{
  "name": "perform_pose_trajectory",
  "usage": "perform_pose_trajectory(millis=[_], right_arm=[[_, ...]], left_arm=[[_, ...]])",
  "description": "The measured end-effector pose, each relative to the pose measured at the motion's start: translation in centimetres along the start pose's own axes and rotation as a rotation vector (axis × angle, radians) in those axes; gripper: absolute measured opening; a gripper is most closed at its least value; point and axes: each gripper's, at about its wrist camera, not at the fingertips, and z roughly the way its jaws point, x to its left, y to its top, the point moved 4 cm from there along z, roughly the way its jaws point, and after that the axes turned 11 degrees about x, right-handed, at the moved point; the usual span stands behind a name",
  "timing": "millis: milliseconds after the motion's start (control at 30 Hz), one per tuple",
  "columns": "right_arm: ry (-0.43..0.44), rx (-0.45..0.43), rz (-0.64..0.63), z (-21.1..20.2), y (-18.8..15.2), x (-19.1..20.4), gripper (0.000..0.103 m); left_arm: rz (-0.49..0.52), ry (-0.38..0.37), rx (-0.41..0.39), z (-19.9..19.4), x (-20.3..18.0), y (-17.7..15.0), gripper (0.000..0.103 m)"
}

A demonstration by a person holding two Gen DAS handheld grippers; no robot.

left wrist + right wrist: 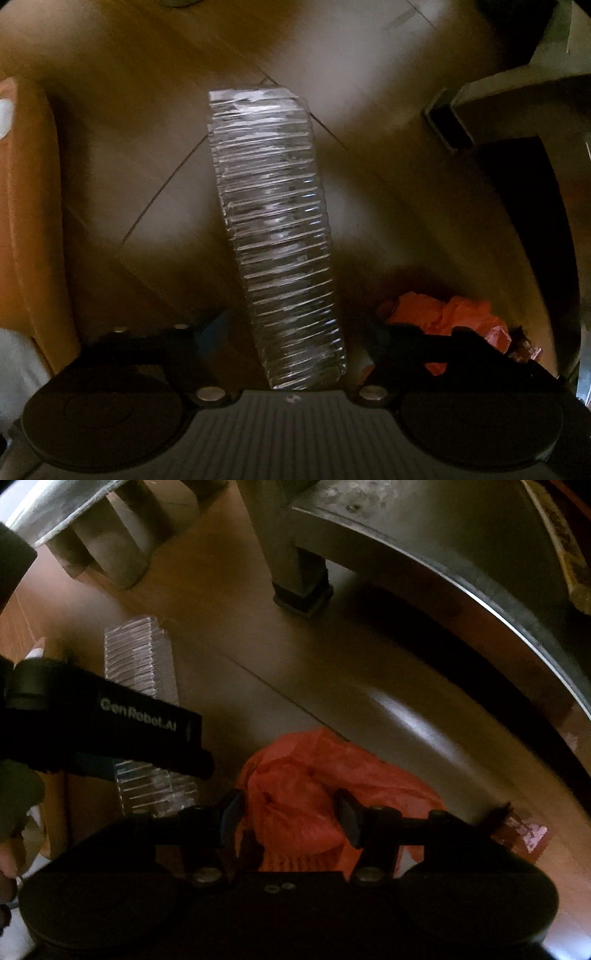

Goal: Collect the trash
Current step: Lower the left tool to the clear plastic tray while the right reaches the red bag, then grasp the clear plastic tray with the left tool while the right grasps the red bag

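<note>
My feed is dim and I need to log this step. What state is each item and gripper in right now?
Clear ribbed container: between the left gripper's fingers, extending out over the floor.
Orange bag: crumpled on the floor, between the right gripper's fingers.
Left gripper: open, fingers wide of the container.
Right gripper: open around the bag, not yet clamped.

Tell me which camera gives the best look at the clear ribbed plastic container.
The left wrist view. There the clear ribbed plastic container fills the middle of the frame, running from the left gripper out over the wooden floor. In the right wrist view it sits small at the left edge, crossed by the left gripper's dark body.
</note>
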Motion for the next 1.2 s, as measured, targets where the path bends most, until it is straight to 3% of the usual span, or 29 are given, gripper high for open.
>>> perform_pose_trajectory(millis=[167, 233, 367, 400, 533, 567, 600, 933, 1000, 1200], right_arm=[[-0.020, 0.005, -0.021, 0.3, 0.3, 0.3, 0.054], [-0.030, 0.000, -0.021, 0.1, 0.4, 0.7, 0.053], [-0.032, -0.023, 0.000, -0.3, -0.3, 0.7, 0.050], [-0.027, -0.028, 0.015, -0.5, -0.6, 0.6, 0.047], [0.019, -0.060, 0.067, -2.0, -1.7, -0.1, 0.040], [0.025, -0.070, 0.074, -2.5, -2.1, -0.2, 0.038], [0.031, -0.076, 0.083, -2.9, -2.5, -0.4, 0.037], [0.099, -0.165, 0.184, -9.8, -6.3, -2.1, 0.031], [0.114, -0.184, 0.200, -11.8, -7.3, -2.3, 0.017], [0.113, -0.254, 0.198, -16.9, -8.7, -1.0, 0.017]], left_arm=[[0.010, 0.018, -0.005, 0.2, -0.4, -0.1, 0.064], [0.013, 0.038, -0.018, 0.0, -0.6, -0.3, 0.053], [-0.001, 0.027, -0.029, -0.6, -1.1, -0.8, 0.049], [0.002, 0.022, -0.029, -0.7, -1.2, -0.8, 0.039], [0.015, -0.001, -0.032, -2.1, -1.7, -1.1, 0.029], [0.022, -0.005, -0.028, -2.3, -1.9, -1.3, 0.017], [0.025, -0.007, -0.024, -2.4, -2.0, -1.5, 0.015], [0.062, -0.052, -0.055, -6.7, -3.0, -4.3, 0.009], [0.058, -0.063, -0.063, -7.7, -3.0, -5.2, 0.008], [0.089, -0.077, -0.112, -11.9, -3.0, -7.7, 0.008]])
